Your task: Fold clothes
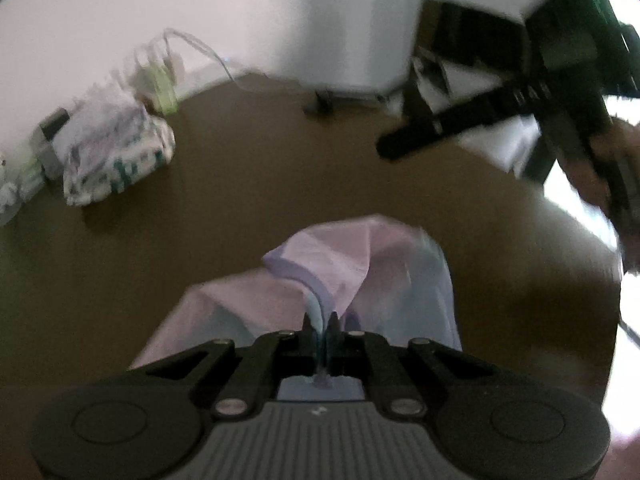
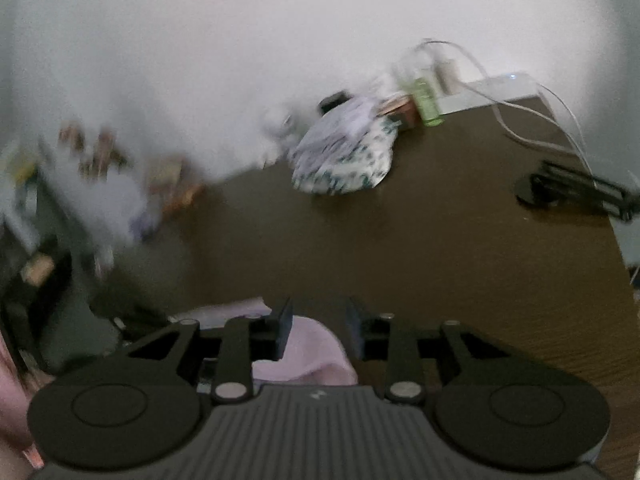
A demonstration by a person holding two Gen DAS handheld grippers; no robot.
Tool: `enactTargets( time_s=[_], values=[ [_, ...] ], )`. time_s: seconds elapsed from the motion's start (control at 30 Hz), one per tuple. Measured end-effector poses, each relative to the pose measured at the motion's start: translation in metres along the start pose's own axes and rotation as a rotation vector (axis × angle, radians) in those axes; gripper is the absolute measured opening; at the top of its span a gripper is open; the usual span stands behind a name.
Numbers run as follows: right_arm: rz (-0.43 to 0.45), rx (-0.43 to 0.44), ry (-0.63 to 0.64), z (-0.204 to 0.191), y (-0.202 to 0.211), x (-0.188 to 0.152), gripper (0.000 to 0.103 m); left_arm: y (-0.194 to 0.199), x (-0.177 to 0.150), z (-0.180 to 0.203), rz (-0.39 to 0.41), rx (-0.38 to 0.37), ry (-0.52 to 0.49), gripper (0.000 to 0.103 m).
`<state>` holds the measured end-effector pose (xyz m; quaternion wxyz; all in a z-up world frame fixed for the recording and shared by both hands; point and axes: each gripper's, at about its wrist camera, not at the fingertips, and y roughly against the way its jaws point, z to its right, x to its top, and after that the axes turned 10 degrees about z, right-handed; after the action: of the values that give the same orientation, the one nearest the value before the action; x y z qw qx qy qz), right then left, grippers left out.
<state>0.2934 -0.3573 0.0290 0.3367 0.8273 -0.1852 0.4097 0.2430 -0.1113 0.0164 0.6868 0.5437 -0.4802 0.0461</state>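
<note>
My left hand-held gripper (image 1: 322, 326) is clamped narrow on the lilac trim of a pale pink and lilac cloth garment (image 1: 344, 264), which is bunched on the near part of the brown wooden counter (image 1: 248, 168). My right hand-held gripper (image 2: 318, 320) stands partly apart over a pink fold of that garment, its pads not pressing it. A folded white cloth with green print (image 1: 116, 160) sits far left by the wall.
</note>
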Motion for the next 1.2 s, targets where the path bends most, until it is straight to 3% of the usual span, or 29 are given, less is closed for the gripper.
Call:
enactTargets(
  time_s=[0.2,0.3,0.37,0.43,0.5,0.67,0.73,0.87,0.9,1.0,1.13,1.2],
  values=[
    [-0.145,0.035,0.391,-0.066,-0.023,-0.016,0.031,0.026,-0.041,0.008,-0.069,-0.053,0.023,0.002],
    [-0.214,0.033,0.461,-0.082,-0.037,-0.026,0.031,0.035,-0.056,0.006,-0.069,-0.080,0.064,0.005],
    [-0.239,0.033,0.450,-0.084,-0.042,-0.034,0.030,0.039,-0.063,0.001,-0.053,-0.103,0.118,0.015],
    [-0.257,0.034,0.441,-0.087,-0.044,-0.043,0.030,0.044,-0.065,-0.008,-0.025,-0.143,0.209,0.050],
    [-0.270,0.032,0.447,-0.091,-0.044,-0.051,0.028,0.048,-0.065,-0.019,0.004,-0.184,0.304,0.055],
    [-0.304,0.035,0.504,-0.109,-0.039,-0.078,0.023,0.040,-0.059,-0.037,-0.003,-0.179,0.461,0.050],
    [-0.315,0.039,0.521,-0.115,-0.037,-0.087,0.023,0.033,-0.060,-0.040,-0.024,-0.153,0.499,0.032],
    [-0.312,0.049,0.550,-0.126,-0.028,-0.097,0.023,0.023,-0.061,-0.048,-0.029,-0.145,0.564,0.009],
    [-0.310,0.053,0.552,-0.128,-0.025,-0.098,0.024,0.023,-0.060,-0.047,-0.026,-0.136,0.549,0.005],
    [-0.274,0.070,0.509,-0.127,-0.012,-0.090,0.033,0.031,-0.057,-0.036,0.017,-0.108,0.441,0.003],
    [-0.205,0.084,0.405,-0.111,-0.002,-0.064,0.034,0.056,-0.053,-0.010,0.108,-0.097,0.223,0.003],
    [-0.216,0.091,0.405,-0.106,-0.009,-0.053,0.034,0.065,-0.053,0.005,0.129,-0.077,0.113,0.003]
  ],
)
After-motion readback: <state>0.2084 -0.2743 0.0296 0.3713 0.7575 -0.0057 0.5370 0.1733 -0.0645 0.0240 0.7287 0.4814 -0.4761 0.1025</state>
